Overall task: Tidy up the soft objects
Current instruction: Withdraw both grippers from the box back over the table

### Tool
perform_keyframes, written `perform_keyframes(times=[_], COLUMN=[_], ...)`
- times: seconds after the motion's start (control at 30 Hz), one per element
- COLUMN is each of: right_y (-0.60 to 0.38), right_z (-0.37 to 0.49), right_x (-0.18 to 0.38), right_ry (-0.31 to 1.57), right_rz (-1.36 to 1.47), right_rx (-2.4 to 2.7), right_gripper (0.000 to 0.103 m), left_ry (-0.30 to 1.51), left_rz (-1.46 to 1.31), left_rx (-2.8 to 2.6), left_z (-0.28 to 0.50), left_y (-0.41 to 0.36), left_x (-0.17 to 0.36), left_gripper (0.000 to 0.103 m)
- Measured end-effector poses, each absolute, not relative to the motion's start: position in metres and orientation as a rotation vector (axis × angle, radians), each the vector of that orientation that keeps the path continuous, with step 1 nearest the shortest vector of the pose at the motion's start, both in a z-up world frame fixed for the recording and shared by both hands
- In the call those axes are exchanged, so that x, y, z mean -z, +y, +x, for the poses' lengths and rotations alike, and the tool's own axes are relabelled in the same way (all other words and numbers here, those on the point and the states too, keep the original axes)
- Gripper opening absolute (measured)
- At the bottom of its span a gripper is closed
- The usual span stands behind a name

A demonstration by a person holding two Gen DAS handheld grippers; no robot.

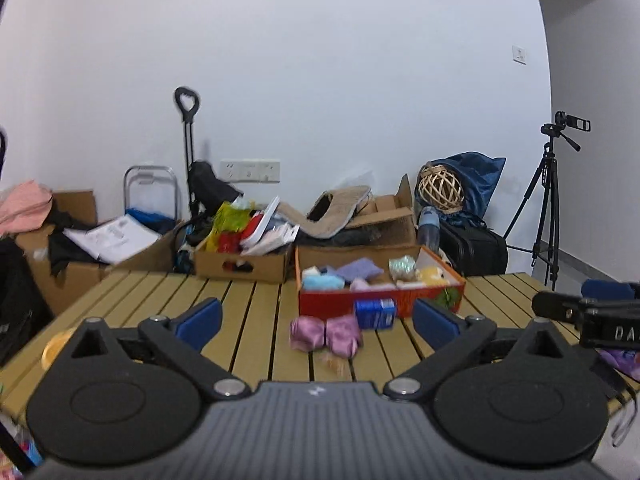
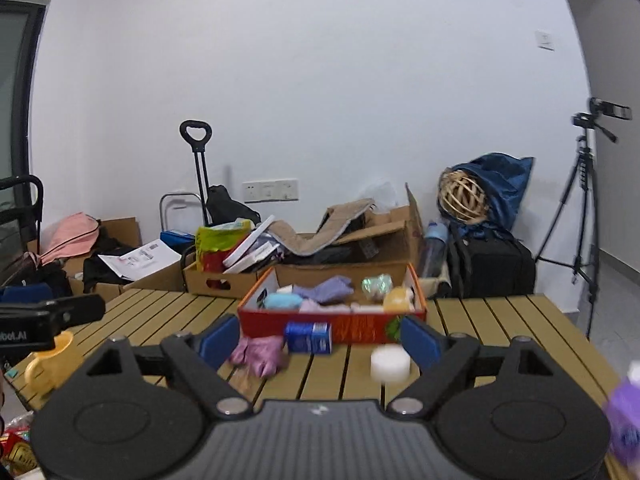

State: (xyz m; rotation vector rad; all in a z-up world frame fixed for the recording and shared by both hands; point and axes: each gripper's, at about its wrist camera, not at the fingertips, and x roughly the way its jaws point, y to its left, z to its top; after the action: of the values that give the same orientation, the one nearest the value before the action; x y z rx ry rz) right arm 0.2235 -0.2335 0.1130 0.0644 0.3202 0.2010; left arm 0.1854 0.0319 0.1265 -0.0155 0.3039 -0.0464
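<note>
Pink cloth (image 1: 325,334) before red box (image 1: 340,304)

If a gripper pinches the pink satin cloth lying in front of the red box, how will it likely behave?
The pink satin cloth looks bunched and creased, so it will probably be floppy and sag from the pinch. Its shiny surface suggests it may slip between the pads. It lies flat on the slatted table, so it seems unlikely to roll or tip.
</note>
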Motion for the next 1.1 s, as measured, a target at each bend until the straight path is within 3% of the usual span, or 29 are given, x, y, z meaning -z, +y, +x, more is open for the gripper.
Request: perform_keyframes(times=[0.27,0.53,0.77,1.1], right_y=[-0.212,-0.202,-0.207,-0.209], right_z=[0.122,0.108,0.149,0.284], right_x=[-0.073,-0.067,-0.064,-0.045], right_ry=[0.291,0.294,0.363,0.505], right_rz=[-0.030,-0.038,0.017,0.135], right_rx=[-0.241,-0.262,-0.287,-0.299], right_gripper=[0.095,0.095,0.093,0.091], left_ry=[0.341,0.356,0.403,0.464], left_rz=[-0.018,-0.045,-0.044,-0.053], left_rx=[0.030,0.037,0.044,0.085], left_z=[0.105,0.105,0.149,0.279], left_y=[0.047,0.052,0.050,0.055], left_x=[-0.088,-0.086,-0.083,-0.071], left_gripper=[0.103,0.103,0.103,0.103])
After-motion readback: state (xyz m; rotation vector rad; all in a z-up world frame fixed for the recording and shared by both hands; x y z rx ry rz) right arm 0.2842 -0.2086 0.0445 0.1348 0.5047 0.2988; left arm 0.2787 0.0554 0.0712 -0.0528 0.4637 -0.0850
